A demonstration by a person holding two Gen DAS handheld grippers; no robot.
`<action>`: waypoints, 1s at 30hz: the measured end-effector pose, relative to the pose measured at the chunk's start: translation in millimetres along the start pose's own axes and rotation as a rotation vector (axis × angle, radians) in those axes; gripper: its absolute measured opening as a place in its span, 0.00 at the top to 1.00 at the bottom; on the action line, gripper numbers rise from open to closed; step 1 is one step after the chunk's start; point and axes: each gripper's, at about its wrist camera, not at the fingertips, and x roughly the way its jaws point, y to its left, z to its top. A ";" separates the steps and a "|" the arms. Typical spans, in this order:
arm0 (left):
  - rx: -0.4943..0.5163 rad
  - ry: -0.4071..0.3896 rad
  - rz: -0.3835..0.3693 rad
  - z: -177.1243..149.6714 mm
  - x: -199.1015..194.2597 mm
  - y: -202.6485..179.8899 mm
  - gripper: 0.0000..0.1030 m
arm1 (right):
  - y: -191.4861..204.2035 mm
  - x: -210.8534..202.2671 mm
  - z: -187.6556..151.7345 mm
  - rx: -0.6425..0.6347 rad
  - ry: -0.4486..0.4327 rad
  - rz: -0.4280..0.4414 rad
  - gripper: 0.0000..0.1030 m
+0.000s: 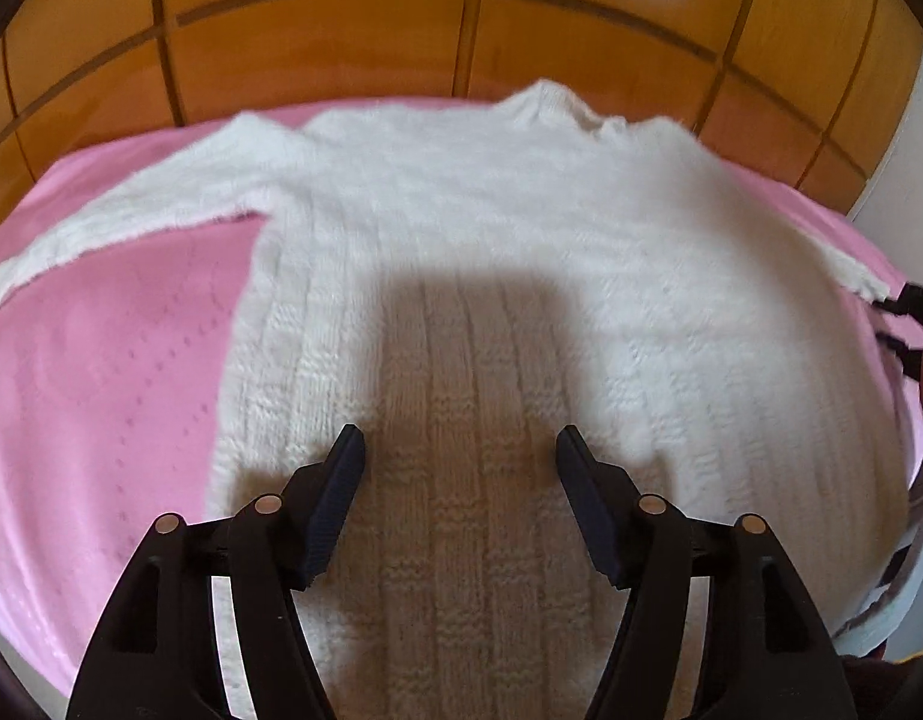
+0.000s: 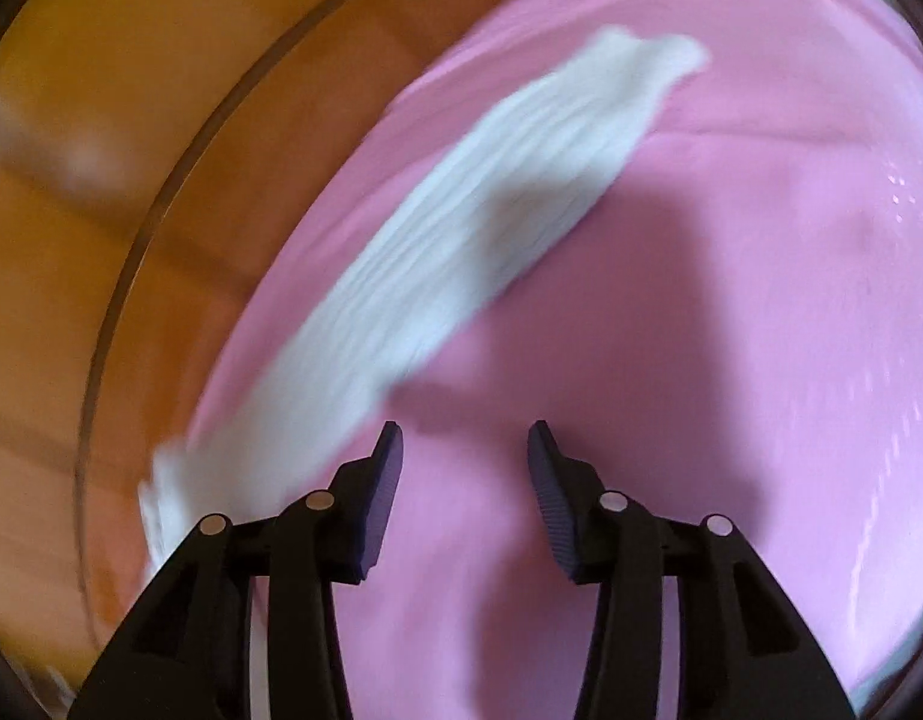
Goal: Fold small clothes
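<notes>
A pink cover (image 1: pixel 101 390) over a wood-panelled floor carries the white knit sweater (image 1: pixel 491 252), spread flat, collar at 12 o'clock. The left claw (image 1: pixel 459 450) hovers open and empty above its body; the right claw (image 2: pixel 465 441), open and empty, sits beside the right sleeve (image 2: pixel 461 228). Folding looks barely begun: next, pinch a sleeve inward. No readable labels.

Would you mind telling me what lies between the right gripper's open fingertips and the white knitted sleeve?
Only bare pink bedspread, partly in shadow. The right wrist view shows the right gripper empty, with the white knitted sleeve lying diagonally just beyond its fingers.
</notes>
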 end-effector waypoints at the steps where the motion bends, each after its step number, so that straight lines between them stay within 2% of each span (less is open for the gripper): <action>1: -0.008 -0.005 -0.001 -1.3 0.7 1.1 0.33 | -1.7 4.4 9.1 0.032 -0.019 -0.009 0.63; 5: -0.034 0.000 0.000 1.6 5.3 -0.5 0.28 | 3.6 18.5 40.5 0.066 -0.070 -0.050 0.63; 6: -0.039 0.001 0.002 2.3 6.6 -1.1 0.26 | 4.4 20.4 47.5 0.062 -0.073 -0.066 0.68; 7: -0.042 0.002 0.003 3.3 8.0 -2.0 0.25 | 5.0 21.2 52.5 0.049 -0.076 -0.093 0.74; 8: -0.041 0.003 0.007 3.7 9.3 -2.8 0.25 | -2.2 15.9 61.9 0.025 -0.081 -0.125 0.95; 12: -0.033 0.004 0.017 6.3 12.5 -5.8 0.24 | -6.5 8.7 64.6 -0.057 -0.158 -0.258 0.96; 13: -0.033 0.005 0.016 6.9 12.8 -5.6 0.24 | -17.9 7.9 67.2 -0.036 -0.161 -0.274 0.96; 15: -0.028 0.008 0.018 7.1 13.7 -5.5 0.24 | -31.8 6.5 70.4 -0.005 -0.147 -0.250 0.96; 20: -0.029 0.009 0.026 9.5 15.5 -6.1 0.20 | -21.6 4.2 67.5 -0.072 -0.118 -0.229 0.92; 23: -0.028 0.011 0.035 10.3 15.2 -7.1 0.19 | -25.3 1.1 68.3 -0.021 -0.120 -0.209 0.66; 25: -0.015 0.022 0.051 13.0 15.1 -9.5 0.15 | -24.3 2.7 73.0 -0.006 -0.121 -0.210 0.65; 26: -0.010 0.027 0.059 14.2 15.4 -10.4 0.13 | -25.1 2.5 74.4 -0.001 -0.118 -0.204 0.59; 27: -0.007 0.035 0.071 15.6 16.7 -10.9 0.09 | -25.5 2.4 75.9 0.004 -0.117 -0.208 0.60; 28: -0.012 0.038 0.078 16.2 17.5 -10.2 0.08 | -23.9 3.9 79.5 0.003 -0.116 -0.219 0.62; 30: -0.033 0.038 0.078 15.5 18.4 -7.8 0.06 | -17.2 6.3 82.8 -0.042 -0.097 -0.233 0.94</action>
